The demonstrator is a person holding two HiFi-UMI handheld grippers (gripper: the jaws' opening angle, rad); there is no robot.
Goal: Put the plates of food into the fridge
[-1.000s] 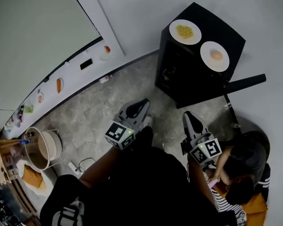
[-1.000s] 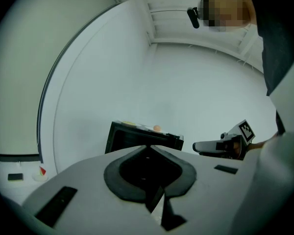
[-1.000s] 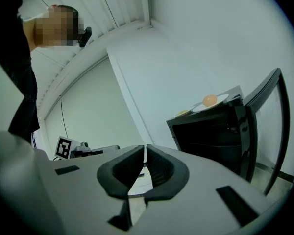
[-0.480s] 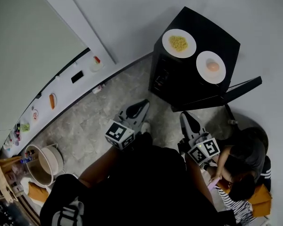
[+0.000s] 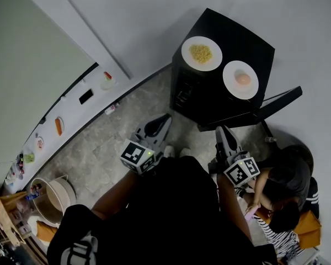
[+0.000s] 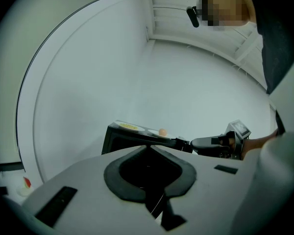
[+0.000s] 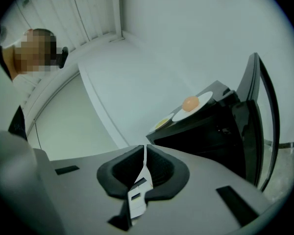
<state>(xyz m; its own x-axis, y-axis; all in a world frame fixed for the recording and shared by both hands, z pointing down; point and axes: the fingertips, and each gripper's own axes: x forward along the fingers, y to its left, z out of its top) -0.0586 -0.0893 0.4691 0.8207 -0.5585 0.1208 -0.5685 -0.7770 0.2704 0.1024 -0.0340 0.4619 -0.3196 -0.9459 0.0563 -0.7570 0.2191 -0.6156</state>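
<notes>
A black mini fridge (image 5: 209, 101) stands against the wall, its door (image 5: 278, 99) swung open to the right. Two white plates sit on its top: one with yellow food (image 5: 201, 53) and one with a round orange piece (image 5: 241, 79). My left gripper (image 5: 165, 118) and right gripper (image 5: 220, 129) both point at the fridge from a short way off, jaws shut and empty. The left gripper view shows its shut tips (image 6: 148, 146) below the fridge (image 6: 118, 140) and both plates. In the right gripper view, the shut tips (image 7: 145, 149) lie below the orange-food plate (image 7: 193, 103).
A person (image 5: 284, 184) sits on the floor at the right, close to my right gripper and the open door. A white ledge (image 5: 71, 112) with small items runs along the left wall. A round pot (image 5: 59, 195) stands at lower left.
Both grippers have moved a little nearer the fridge, and the right one has rolled slightly. The head view has shifted, so the fridge sits further left. Jaws stay shut.
</notes>
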